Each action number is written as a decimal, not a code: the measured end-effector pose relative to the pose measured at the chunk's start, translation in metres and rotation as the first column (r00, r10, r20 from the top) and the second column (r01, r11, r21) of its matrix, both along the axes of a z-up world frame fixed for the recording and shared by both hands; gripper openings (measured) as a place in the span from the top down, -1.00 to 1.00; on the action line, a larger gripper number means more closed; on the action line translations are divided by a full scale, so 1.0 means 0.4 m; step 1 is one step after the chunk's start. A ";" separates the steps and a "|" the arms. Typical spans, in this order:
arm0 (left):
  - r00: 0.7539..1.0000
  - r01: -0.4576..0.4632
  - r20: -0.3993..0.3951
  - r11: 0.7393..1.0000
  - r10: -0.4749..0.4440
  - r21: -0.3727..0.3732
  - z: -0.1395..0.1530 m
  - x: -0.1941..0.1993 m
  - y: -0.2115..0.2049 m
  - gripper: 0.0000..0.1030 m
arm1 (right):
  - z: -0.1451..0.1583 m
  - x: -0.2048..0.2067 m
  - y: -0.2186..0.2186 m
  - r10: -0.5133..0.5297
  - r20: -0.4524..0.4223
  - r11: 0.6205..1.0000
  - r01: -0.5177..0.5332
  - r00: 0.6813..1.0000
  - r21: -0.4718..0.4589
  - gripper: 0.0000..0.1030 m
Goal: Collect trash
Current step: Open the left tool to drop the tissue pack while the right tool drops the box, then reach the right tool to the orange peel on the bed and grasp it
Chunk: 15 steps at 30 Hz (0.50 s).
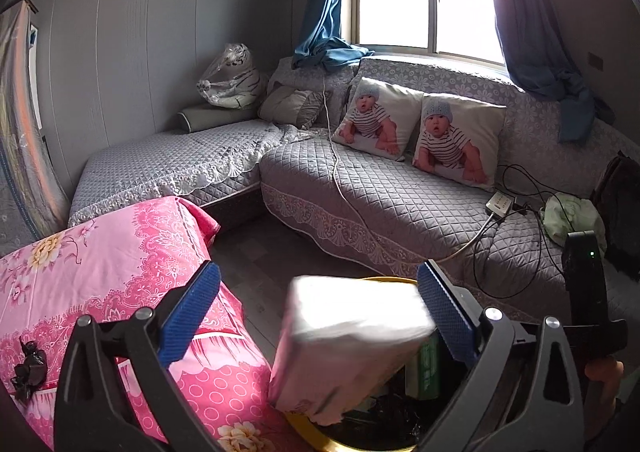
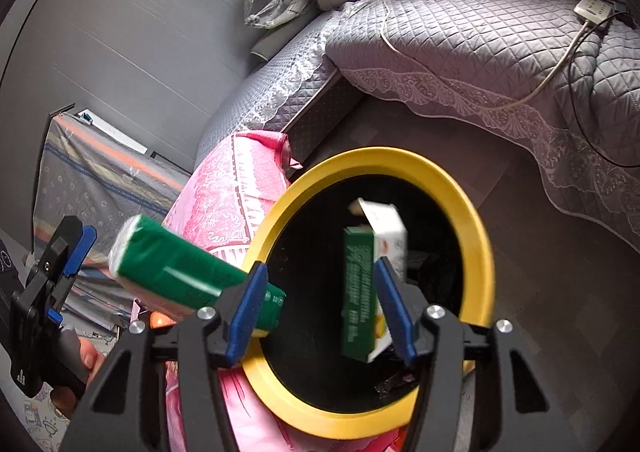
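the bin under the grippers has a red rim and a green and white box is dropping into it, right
Not quite: the bin's rim is yellow, not red, as the right wrist view shows plainly. The rest holds: the green and white box is blurred in the air over the bin's dark opening, between the fingers of the right gripper, which do not press on it.

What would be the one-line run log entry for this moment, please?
left jaws: open, green-and-white tissue pack dropping | right jaws: open, green-and-white carton box falling | target: yellow-rimmed round bin
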<state>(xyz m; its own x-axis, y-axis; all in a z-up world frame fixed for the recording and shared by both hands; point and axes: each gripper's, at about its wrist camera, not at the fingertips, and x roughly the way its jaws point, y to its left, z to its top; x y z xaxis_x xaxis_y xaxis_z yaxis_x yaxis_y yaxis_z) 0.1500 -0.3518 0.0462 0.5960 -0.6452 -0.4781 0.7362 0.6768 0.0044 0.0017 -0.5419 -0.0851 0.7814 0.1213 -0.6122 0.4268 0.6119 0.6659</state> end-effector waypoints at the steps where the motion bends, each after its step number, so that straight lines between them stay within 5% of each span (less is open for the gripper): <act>1: 1.000 -0.008 0.013 1.000 0.008 0.001 0.004 -0.003 0.007 -0.83 | -0.001 -0.012 -0.008 -0.018 0.004 1.000 0.018 1.000 0.008 -0.03; 9: 0.994 -0.018 0.104 0.997 0.025 -0.069 0.083 -0.066 0.108 -0.84 | 0.006 -0.049 -0.016 -0.044 0.003 0.999 0.044 0.999 0.022 -0.03; 15: 0.990 -0.032 0.129 0.992 0.048 -0.125 0.137 -0.092 0.203 -0.84 | 0.062 0.009 0.053 0.037 0.027 0.999 -0.035 0.999 -0.037 -0.03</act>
